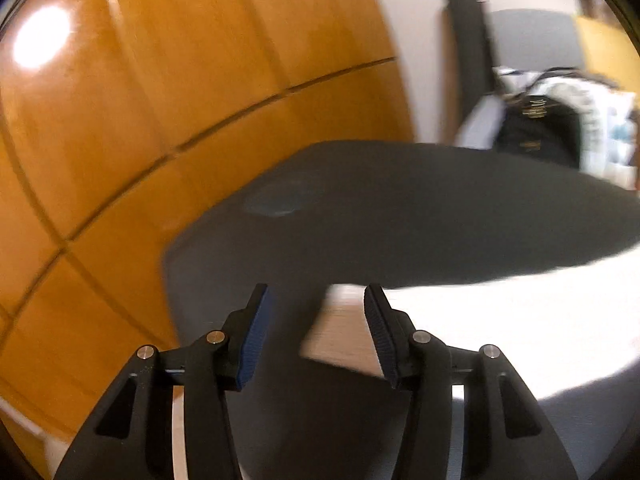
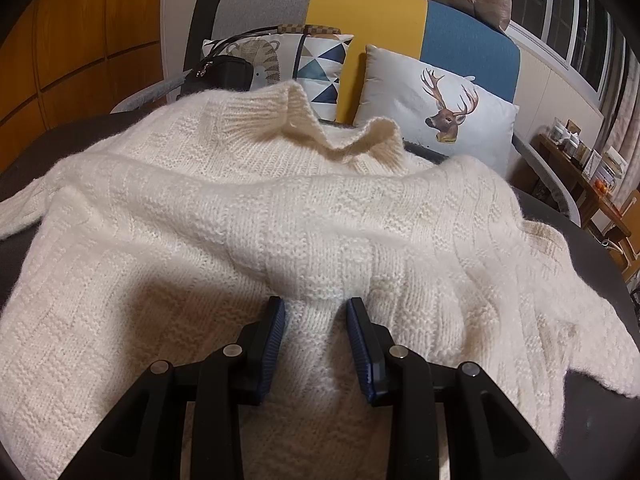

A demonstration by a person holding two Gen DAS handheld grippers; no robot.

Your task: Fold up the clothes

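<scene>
Currently we have the cream knit sweater (image 2: 256, 216) spread on the dark table (image 2: 600, 432), its ribbed collar (image 2: 296, 120) toward the deer cushion (image 2: 444, 120). Our right gripper (image 2: 316, 344) pinches a raised ridge of knit near the sweater's middle, jaws partly closed on it. Our left gripper (image 1: 316, 332) hangs over the sweater's blurred edge (image 1: 480, 332), jaws about half apart and empty. In our judgement the fold goes best if the right keeps its pinch as an anchor while the left takes a fresh edge. No legible writing; the black bag (image 1: 536, 132) beyond the sweater carries a gold label too blurred to read.
</scene>
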